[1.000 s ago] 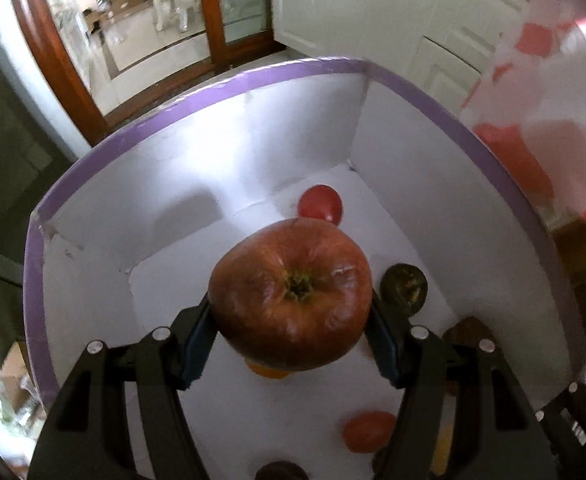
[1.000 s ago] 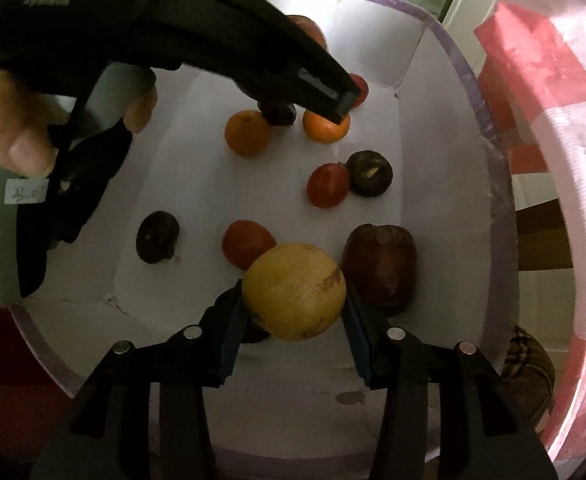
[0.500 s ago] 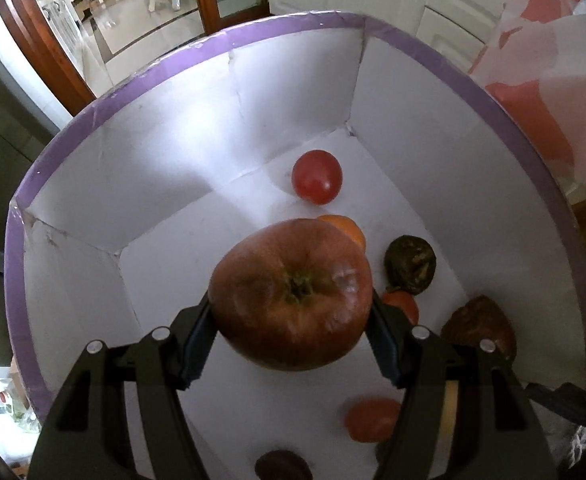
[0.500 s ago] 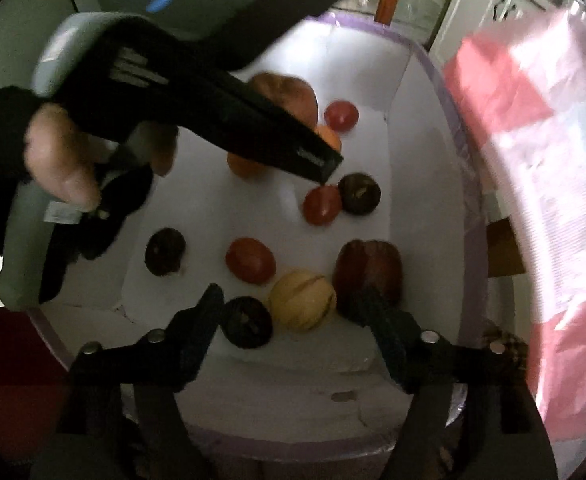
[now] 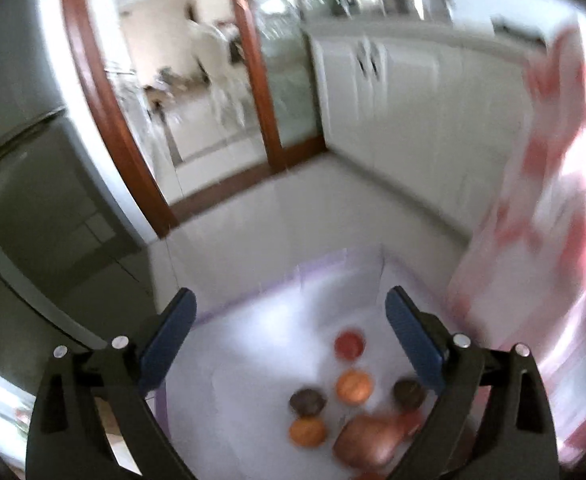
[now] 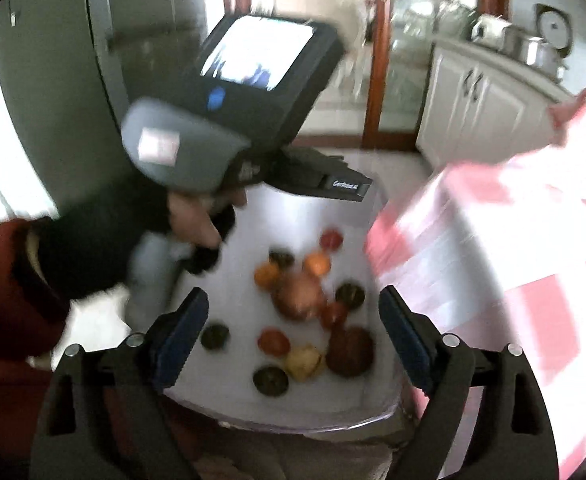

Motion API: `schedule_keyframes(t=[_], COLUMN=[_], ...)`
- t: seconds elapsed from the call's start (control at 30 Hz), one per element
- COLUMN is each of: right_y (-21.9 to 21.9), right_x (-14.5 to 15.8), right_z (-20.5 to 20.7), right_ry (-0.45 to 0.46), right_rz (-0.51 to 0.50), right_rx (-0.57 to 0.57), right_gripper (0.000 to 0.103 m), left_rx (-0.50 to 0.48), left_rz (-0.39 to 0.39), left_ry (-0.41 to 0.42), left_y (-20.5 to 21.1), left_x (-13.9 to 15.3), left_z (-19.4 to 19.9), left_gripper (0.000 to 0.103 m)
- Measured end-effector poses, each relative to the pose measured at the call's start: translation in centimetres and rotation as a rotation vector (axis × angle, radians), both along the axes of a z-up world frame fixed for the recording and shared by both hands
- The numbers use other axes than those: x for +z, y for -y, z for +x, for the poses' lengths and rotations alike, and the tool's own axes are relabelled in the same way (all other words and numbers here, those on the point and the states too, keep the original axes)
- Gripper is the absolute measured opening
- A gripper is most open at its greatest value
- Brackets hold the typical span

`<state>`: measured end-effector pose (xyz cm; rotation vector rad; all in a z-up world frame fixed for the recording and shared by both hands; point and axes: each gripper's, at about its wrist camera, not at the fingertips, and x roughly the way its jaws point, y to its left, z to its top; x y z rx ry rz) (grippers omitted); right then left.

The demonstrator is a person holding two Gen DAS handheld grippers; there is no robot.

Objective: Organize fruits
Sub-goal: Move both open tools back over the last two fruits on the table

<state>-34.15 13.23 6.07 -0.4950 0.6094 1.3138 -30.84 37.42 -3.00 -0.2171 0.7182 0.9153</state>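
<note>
Both grippers have dropped their fruit and lifted clear, jaws wide and empty.
Left gripper (image 5: 289, 312) and right gripper (image 6: 289, 312) hang above the box (image 6: 293, 412); fruits lie below-ahead, big apple (image 6: 299, 296) central, nearer neither.

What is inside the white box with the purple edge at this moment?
Inside the white box lie many fruits: a big reddish apple, a yellow fruit, a dark red one, oranges, tomatoes, dark round fruits. The near corners hide behind the right claw, which is open and empty.

Left tool (image 5: 289, 320) gaping, empty, above white box (image 5: 253, 320); big apple (image 5: 367, 438) inside.
</note>
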Motion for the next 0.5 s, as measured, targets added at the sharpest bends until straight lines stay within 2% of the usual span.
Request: schedule_keyframes(t=[0.07, 0.17, 0.3, 0.4, 0.5], right_y=[1.8, 5.1, 10.9, 15.0, 20.2], right_x=[2.4, 5.5, 7.9, 8.3, 9.1], right_z=[0.6, 2.2, 5.3, 8.4, 12.4], right_ry=[0.013, 0.080, 0.157, 0.184, 0.206], right_rz=[0.072, 0.168, 0.264, 0.297, 0.319], right_rx=[-0.035, -0.116, -0.265, -0.393, -0.564], right_gripper=[0.087, 0.087, 0.087, 0.087, 0.087], left_rx=[-0.008, -0.087, -0.267, -0.438, -0.571], left_rz=[0.022, 0.070, 0.093, 0.015, -0.085], left_ry=[0.124, 0.260, 0.336, 0.376, 0.383], left_y=[1.5, 4.7, 10.2, 15.3, 19.9], left_x=[3.1, 7.4, 11.8, 14.2, 15.0], left_z=[0.1, 1.6, 5.8, 10.7, 15.8], left_gripper=[0.101, 0.101, 0.101, 0.101, 0.101])
